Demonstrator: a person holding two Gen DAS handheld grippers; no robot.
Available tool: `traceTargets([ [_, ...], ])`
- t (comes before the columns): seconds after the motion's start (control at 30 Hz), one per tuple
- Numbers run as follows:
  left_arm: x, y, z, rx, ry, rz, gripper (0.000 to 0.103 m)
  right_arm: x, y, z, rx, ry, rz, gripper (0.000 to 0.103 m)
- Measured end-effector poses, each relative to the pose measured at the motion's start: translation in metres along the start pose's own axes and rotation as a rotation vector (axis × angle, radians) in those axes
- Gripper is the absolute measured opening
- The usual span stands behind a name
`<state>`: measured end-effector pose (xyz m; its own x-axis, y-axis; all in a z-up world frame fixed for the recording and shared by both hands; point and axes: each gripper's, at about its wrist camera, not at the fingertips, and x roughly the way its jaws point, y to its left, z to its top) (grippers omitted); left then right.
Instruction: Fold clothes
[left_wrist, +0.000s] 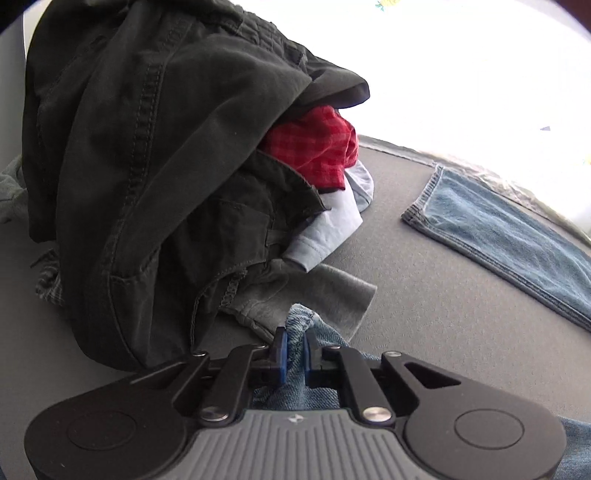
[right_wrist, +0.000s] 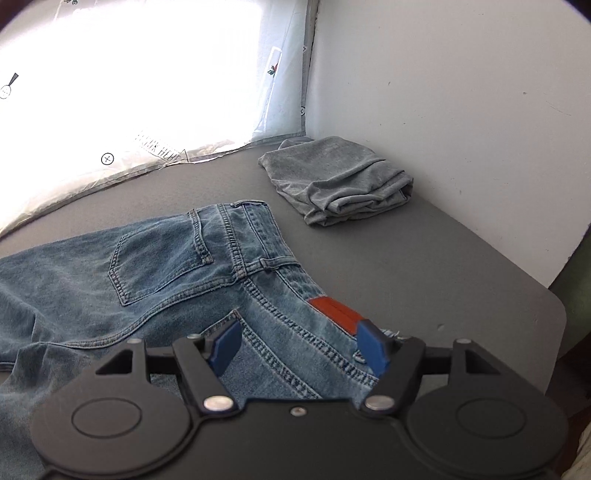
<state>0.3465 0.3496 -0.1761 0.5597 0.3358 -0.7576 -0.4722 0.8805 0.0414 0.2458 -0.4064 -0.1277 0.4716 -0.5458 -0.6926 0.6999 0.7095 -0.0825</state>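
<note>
Blue jeans (right_wrist: 166, 266) lie spread on the grey table (right_wrist: 461, 266), seat side up, with a back pocket and a red waistband patch (right_wrist: 336, 310) showing. My right gripper (right_wrist: 301, 349) stands open just over the waistband, one blue pad on each side of the denim. In the left wrist view my left gripper (left_wrist: 294, 350) is shut on a bunched fold of the jeans (left_wrist: 306, 325). One jeans leg (left_wrist: 517, 243) lies flat at the right.
A heap of unfolded clothes (left_wrist: 147, 166) rises just beyond my left gripper: dark trousers, a red checked shirt (left_wrist: 317, 144), pale and grey pieces. A folded grey garment (right_wrist: 340, 181) sits in the far corner by the white wall. The table's rounded corner (right_wrist: 554, 306) is near right.
</note>
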Motion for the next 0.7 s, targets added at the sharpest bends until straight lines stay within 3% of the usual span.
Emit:
traceTargets([
  [0.13, -0.012, -0.010, -0.004, -0.059, 0.022, 0.043, 0.025, 0.004, -0.007, -0.003, 0.001, 0.010, 0.022, 0.071],
  [0.27, -0.035, -0.039, -0.017, -0.067, 0.040, -0.014, 0.054, 0.012, -0.018, -0.004, -0.011, 0.029, 0.034, 0.075],
  [0.37, -0.052, -0.061, -0.026, -0.073, 0.054, -0.056, 0.063, 0.024, -0.030, 0.001, 0.025, 0.047, 0.064, 0.075],
  [0.53, -0.080, -0.098, -0.043, -0.083, 0.077, -0.127, 0.068, 0.049, -0.044, 0.023, 0.055, 0.046, 0.117, 0.079],
  [0.7, -0.077, -0.164, -0.084, -0.030, 0.152, -0.141, 0.068, 0.088, -0.047, 0.057, 0.001, 0.029, 0.171, 0.080],
])
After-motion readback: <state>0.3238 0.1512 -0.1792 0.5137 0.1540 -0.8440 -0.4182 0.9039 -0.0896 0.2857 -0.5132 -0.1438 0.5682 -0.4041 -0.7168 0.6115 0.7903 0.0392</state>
